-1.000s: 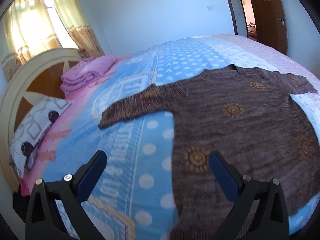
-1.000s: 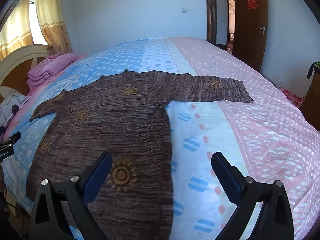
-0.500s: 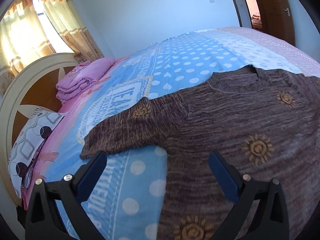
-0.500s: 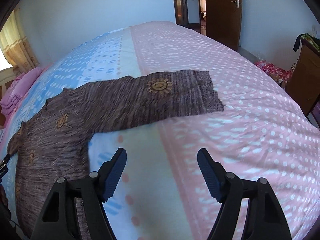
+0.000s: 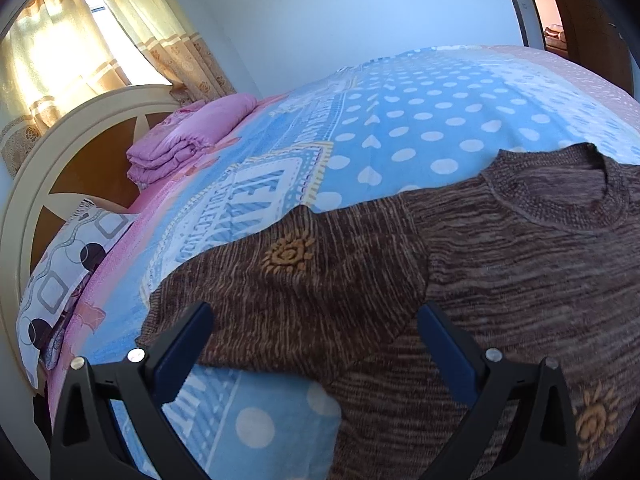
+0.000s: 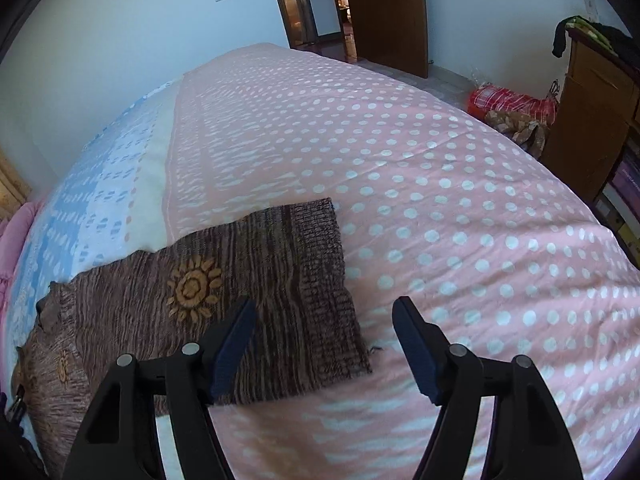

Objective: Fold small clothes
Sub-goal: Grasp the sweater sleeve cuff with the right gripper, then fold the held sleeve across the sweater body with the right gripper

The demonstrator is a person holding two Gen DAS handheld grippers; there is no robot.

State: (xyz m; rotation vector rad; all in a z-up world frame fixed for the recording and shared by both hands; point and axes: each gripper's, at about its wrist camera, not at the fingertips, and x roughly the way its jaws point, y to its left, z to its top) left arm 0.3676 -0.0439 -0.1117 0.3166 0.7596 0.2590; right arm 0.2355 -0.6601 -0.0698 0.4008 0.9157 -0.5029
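A brown knit sweater (image 5: 500, 272) with orange sun motifs lies flat on the bed, sleeves spread. My left gripper (image 5: 316, 320) is open, jaws wide, hovering over the sweater's left sleeve (image 5: 288, 280) near the cuff. My right gripper (image 6: 324, 320) is open, hovering over the cuff end of the right sleeve (image 6: 280, 292), with its left finger (image 6: 232, 340) above the cuff and its right finger over the pink bedspread. Neither gripper holds anything.
The bed has a blue dotted cover (image 5: 420, 128) and a pink dotted cover (image 6: 400, 160). A folded pink blanket (image 5: 188, 140), a pillow (image 5: 64, 280) and the headboard (image 5: 40, 168) are at the left. A wooden cabinet (image 6: 592, 120), clothes on the floor (image 6: 512, 108) and a door (image 6: 384, 12) are at the right.
Both grippers moved outward from the sweater's body: the left one now sits over the left sleeve, the right one over the right cuff. The right jaws narrowed somewhat but stay open.
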